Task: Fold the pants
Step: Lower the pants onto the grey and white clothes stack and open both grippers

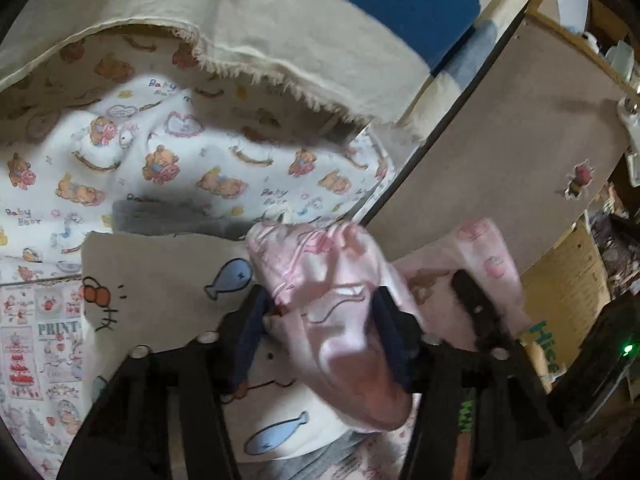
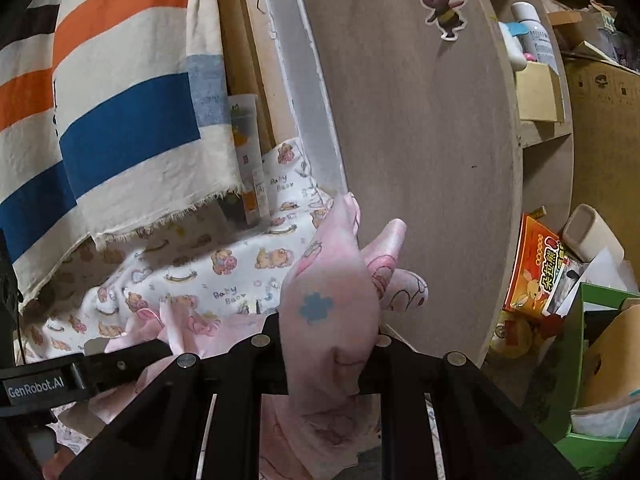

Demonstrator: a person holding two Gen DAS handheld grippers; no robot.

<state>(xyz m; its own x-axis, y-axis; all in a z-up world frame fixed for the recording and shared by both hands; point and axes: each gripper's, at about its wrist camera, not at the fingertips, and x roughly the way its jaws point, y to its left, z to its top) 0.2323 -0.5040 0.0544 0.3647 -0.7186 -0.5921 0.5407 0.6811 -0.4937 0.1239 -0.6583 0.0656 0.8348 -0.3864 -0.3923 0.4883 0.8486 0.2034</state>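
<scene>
Between the two dark fingers of the left tool (image 1: pixel 320 316), seen from the left wrist, a bunched fold of the pink pants (image 1: pixel 336 312) fills the gap; the jaws stand apart, and whether the pads press the cloth or merely flank it is hard to tell, since the fabric covers the inner faces. More of the pants trails right, where the right tool (image 1: pixel 476 304) shows only as one dark finger across the cloth, its tips hidden. Under the pants lies a beige cloth with blue fish (image 1: pixel 168 268), its lower part cut off by the tool's frame, and beyond it a white bear-print sheet (image 1: pixel 224 160) runs under a fringed beige curtain (image 1: pixel 280 32). A brown board with a bee sticker (image 1: pixel 500 152) rises on the right; the clutter past it is dark and blurred. From the right wrist, the right tool (image 2: pixel 328 344) is clenched on a bunch of the pants (image 2: pixel 328 308) that stands up between its fingers and hides the pads, the rest sagging below the frame. The left tool (image 2: pixel 116 364) enters at the lower left, its tips buried in pink cloth. On the right a green box (image 2: pixel 592 364) holds cardboard and paper, partly cut off; a shelf compartment (image 2: pixel 540 92) above holds white bottles, their labels unreadable.
</scene>
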